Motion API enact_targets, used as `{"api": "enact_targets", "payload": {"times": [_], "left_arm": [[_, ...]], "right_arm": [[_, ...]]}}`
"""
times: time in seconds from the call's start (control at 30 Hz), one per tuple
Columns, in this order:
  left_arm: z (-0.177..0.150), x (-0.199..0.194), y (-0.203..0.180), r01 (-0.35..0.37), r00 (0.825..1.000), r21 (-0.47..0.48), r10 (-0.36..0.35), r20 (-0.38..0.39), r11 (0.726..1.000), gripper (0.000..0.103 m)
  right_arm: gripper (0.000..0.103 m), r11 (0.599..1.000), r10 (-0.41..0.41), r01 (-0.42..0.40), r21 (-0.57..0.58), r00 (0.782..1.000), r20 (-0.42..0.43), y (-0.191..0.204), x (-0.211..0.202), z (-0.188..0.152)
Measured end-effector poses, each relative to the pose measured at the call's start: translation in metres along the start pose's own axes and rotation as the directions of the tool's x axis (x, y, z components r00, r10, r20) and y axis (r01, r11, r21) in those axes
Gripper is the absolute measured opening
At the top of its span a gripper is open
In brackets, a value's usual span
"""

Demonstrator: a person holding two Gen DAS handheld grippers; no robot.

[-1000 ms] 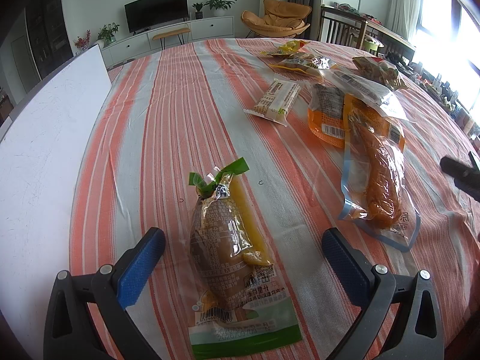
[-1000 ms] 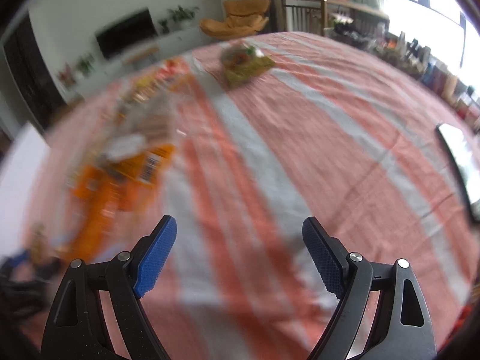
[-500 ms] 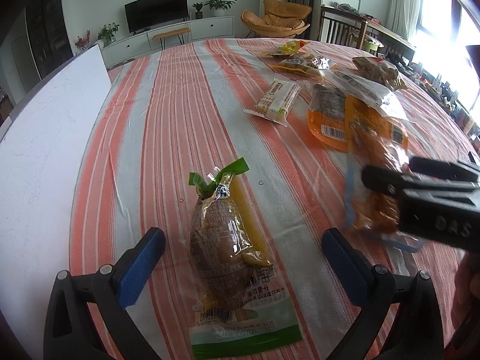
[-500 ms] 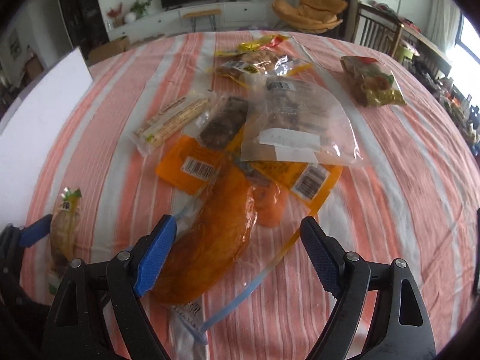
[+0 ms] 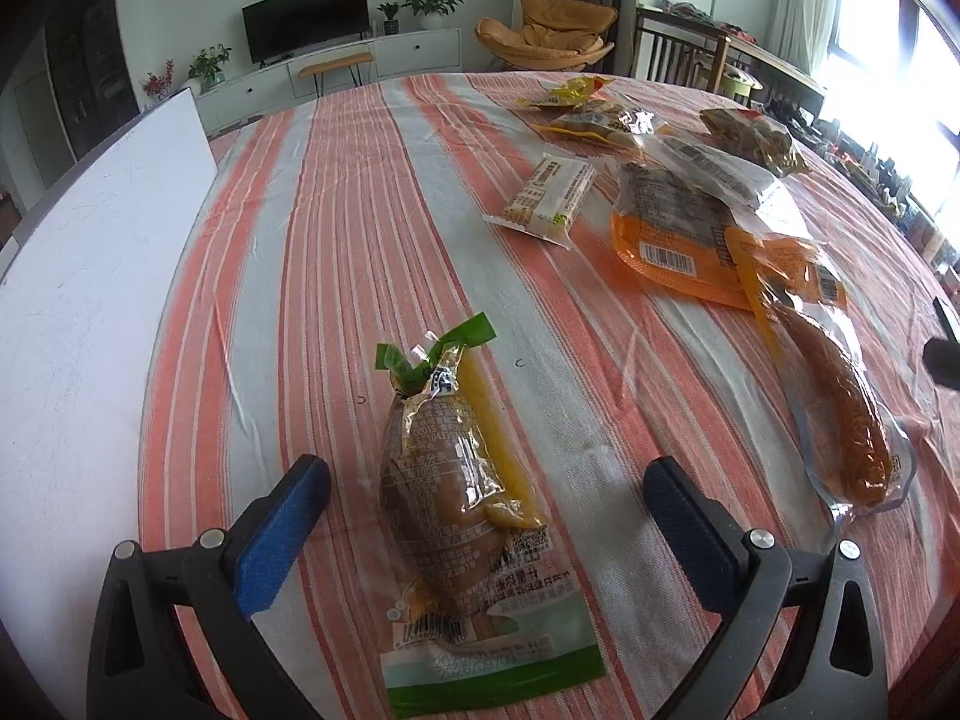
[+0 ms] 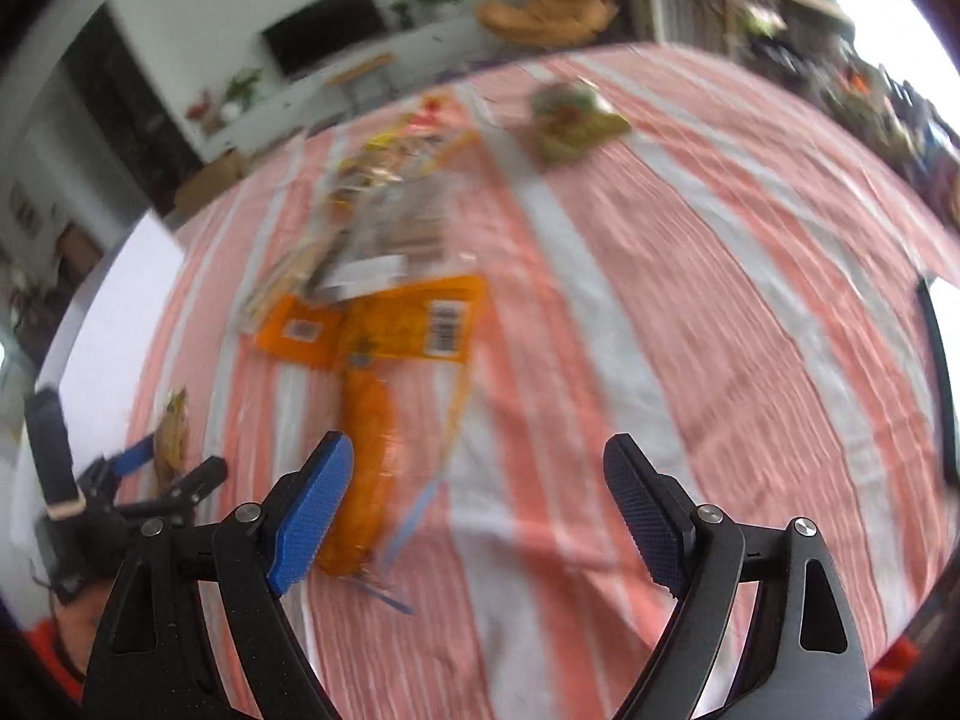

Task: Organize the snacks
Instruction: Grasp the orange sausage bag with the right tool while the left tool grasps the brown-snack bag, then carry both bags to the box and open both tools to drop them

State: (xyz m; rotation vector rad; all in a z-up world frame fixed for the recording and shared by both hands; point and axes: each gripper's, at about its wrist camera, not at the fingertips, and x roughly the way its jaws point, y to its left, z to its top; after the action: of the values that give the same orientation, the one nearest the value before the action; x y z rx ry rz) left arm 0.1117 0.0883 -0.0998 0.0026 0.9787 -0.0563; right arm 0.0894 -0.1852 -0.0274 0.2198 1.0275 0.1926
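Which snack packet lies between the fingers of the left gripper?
The brown packet with green ends. It lies lengthwise between the open left gripper, untouched; the orange sausage packet and the others lie farther right.

White walls; a dark TV (image 5: 305,15) on a low white cabinet (image 5: 336,69) with potted plants (image 5: 433,0). Orange lounge chair (image 5: 549,30) beyond — bright window (image 5: 894,42) at right.

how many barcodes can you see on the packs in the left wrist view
3: one on the green-trimmed pack between the left gripper's fingers, one on the flat orange pack, one on the sausage pack. Others may face down.
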Motion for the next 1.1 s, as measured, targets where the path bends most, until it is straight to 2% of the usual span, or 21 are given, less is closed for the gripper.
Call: {"api": "enact_targets", "payload": {"times": [0.07, 0.13, 0.2, 0.27, 0.33, 0.4, 0.43, 0.47, 0.5, 0.53, 0.57, 0.6, 0.67, 0.73, 0.8, 0.87, 1.0, 1.1], "left_arm": [[0.001, -0.002, 0.002, 0.021, 0.999, 0.003, -0.021, -0.026, 1.000, 0.103], [0.001, -0.006, 0.007, 0.057, 0.997, -0.027, -0.059, -0.046, 0.998, 0.103], [0.001, -0.009, 0.015, 0.077, 0.995, -0.066, -0.081, -0.053, 0.995, 0.103], [0.000, -0.010, 0.020, 0.064, 0.996, -0.084, -0.069, -0.064, 0.994, 0.102], [-0.001, -0.010, 0.027, 0.045, 0.996, -0.098, -0.053, -0.075, 0.994, 0.102], [-0.002, -0.011, 0.030, 0.047, 0.996, -0.111, -0.055, -0.073, 0.993, 0.099], [-0.002, -0.011, 0.029, 0.042, 0.996, -0.106, -0.051, -0.080, 0.993, 0.095], [-0.003, -0.012, 0.027, 0.032, 0.996, -0.091, -0.040, -0.083, 0.995, 0.092], [-0.004, -0.013, 0.023, 0.024, 0.996, -0.066, -0.029, -0.079, 0.998, 0.082], [-0.005, -0.014, 0.017, 0.002, 0.998, -0.029, -0.004, -0.069, 1.000, 0.062], [-0.005, -0.016, 0.013, -0.021, 0.998, 0.003, 0.022, -0.054, 1.000, 0.059], [-0.004, -0.015, 0.011, -0.008, 0.998, 0.014, 0.009, -0.055, 1.000, 0.056], [-0.003, -0.017, 0.014, 0.048, 0.998, -0.018, -0.049, -0.046, 0.999, 0.055], [-0.003, -0.023, 0.018, 0.094, 0.995, -0.056, -0.096, -0.034, 0.994, 0.053], [-0.003, -0.036, 0.025, 0.190, 0.981, -0.112, -0.192, -0.004, 0.975, 0.052], [-0.002, -0.051, 0.027, 0.237, 0.971, -0.129, -0.236, 0.025, 0.963, 0.053], [0.004, -0.097, 0.042, 0.333, 0.942, -0.187, -0.316, 0.115, 0.924, 0.053], [0.006, -0.134, 0.064, 0.345, 0.933, -0.214, -0.309, 0.185, 0.914, 0.053]], "right_arm": [[0.087, 0.999, -0.001, 0.006, 0.047, 0.995, -0.103, -0.008, 0.010, 0.001], [0.087, 0.999, 0.000, 0.006, 0.037, 0.989, -0.147, 0.001, 0.016, -0.006], [0.087, 1.000, 0.000, 0.003, 0.019, 0.986, -0.164, 0.020, 0.024, -0.010], [0.087, 1.000, -0.020, 0.020, -0.003, 0.985, -0.170, 0.044, 0.038, -0.011], [0.089, 0.994, -0.099, 0.092, -0.051, 0.981, -0.164, 0.067, 0.054, -0.009], [0.089, 0.973, -0.206, 0.186, -0.136, 0.967, -0.153, 0.087, 0.066, -0.007], [0.089, 0.961, -0.230, 0.202, -0.187, 0.963, -0.142, 0.096, 0.070, -0.008], [0.088, 0.962, -0.212, 0.182, -0.203, 0.968, -0.137, 0.097, 0.070, -0.008], [0.084, 0.961, -0.206, 0.174, -0.215, 0.970, -0.132, 0.094, 0.069, -0.010], [0.080, 0.960, -0.198, 0.165, -0.226, 0.971, -0.134, 0.090, 0.066, -0.010], [0.065, 0.959, -0.193, 0.159, -0.234, 0.973, -0.130, 0.086, 0.062, -0.011], [0.052, 0.960, -0.187, 0.155, -0.232, 0.974, -0.124, 0.080, 0.057, -0.011], [0.051, 0.982, -0.115, 0.090, -0.166, 0.983, -0.143, 0.064, 0.048, -0.013], [0.050, 0.999, 0.019, -0.025, -0.033, 0.987, -0.158, 0.036, 0.037, -0.014], [0.050, 0.983, 0.169, -0.156, 0.099, 0.975, -0.144, 0.012, 0.026, -0.016], [0.050, 0.949, 0.286, -0.265, 0.173, 0.952, -0.112, -0.002, 0.012, -0.019], [0.051, 0.928, 0.349, -0.332, 0.169, 0.934, -0.079, 0.006, -0.009, -0.021], [0.051, 0.910, 0.406, -0.397, 0.122, 0.912, -0.062, 0.044, -0.026, -0.011]]}}
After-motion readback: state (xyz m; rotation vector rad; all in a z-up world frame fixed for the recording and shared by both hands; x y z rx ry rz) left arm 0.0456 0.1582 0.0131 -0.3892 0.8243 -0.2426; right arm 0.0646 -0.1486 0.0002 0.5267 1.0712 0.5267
